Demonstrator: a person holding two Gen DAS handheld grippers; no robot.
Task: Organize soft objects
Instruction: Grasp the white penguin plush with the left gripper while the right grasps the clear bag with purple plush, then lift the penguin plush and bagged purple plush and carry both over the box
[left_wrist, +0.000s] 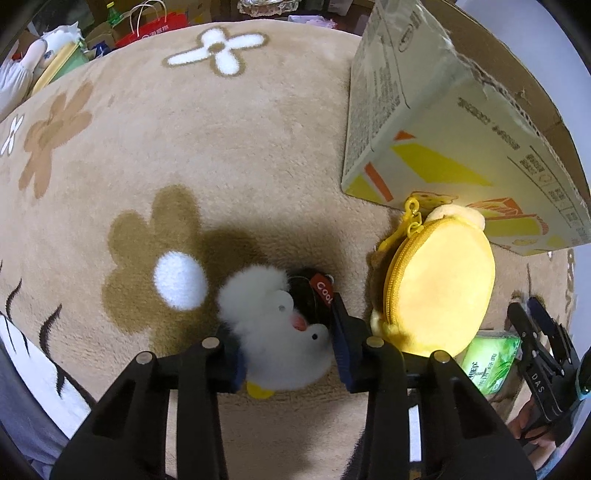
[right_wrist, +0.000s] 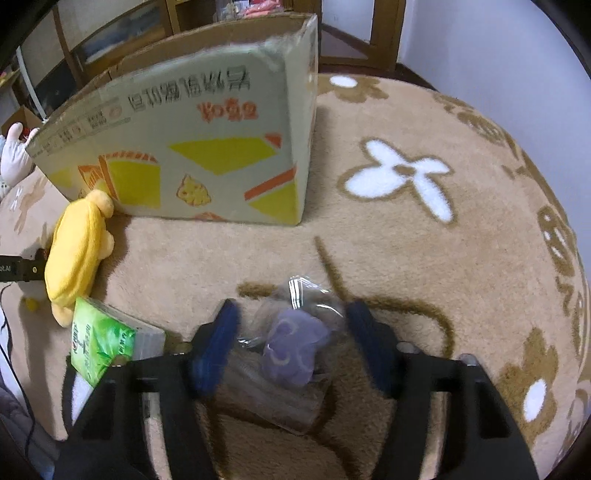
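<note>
My left gripper (left_wrist: 284, 347) has its two pads squeezed on a fluffy white toy bird (left_wrist: 277, 332). The bird has a pink beak, a small black eye, a yellow foot and a black back with a red tag. It lies on the tan rug (left_wrist: 221, 147), well in from the rug's edges, just beside a round yellow plush pouch (left_wrist: 439, 288) with a zipper. My right gripper (right_wrist: 291, 332) sits narrow around a clear crinkly bag (right_wrist: 295, 332) with something soft and purple inside. The picture is blurry there, so I cannot tell if its pads press the bag yet. A green tissue pack (right_wrist: 99, 343) lies next to it.

I think the bird could slip out, because fluff squashes and gives little to hold. The shiny bag could slide or tear if only a corner is pinched. The cardboard box (right_wrist: 207, 147) stands further back on the rug, and its tall wall could knock a toy loose.
</note>
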